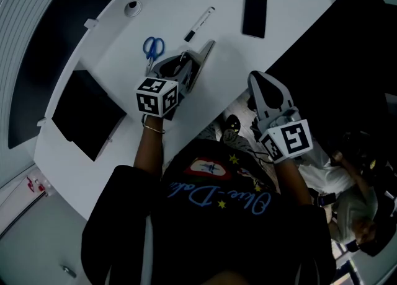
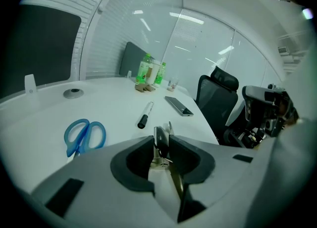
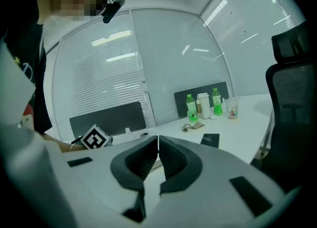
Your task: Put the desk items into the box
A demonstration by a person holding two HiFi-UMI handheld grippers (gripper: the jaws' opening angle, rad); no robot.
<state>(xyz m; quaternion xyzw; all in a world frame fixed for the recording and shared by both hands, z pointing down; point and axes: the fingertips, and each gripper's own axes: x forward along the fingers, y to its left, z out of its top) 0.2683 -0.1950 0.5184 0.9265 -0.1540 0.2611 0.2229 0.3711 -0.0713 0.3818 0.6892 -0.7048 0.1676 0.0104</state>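
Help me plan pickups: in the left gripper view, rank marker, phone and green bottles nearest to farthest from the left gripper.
From the left gripper, shut on a small metal item:
1. Marker, just ahead, slightly left.
2. Phone, farther, to the right.
3. Green bottles, far back, slightly left.

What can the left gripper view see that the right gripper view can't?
Only the left gripper view: blue scissors, a marker pen and a small metal thing pinched in its jaws. Only the right gripper view: a cube with square markers. Both: green bottles and the black phone on the white desk.
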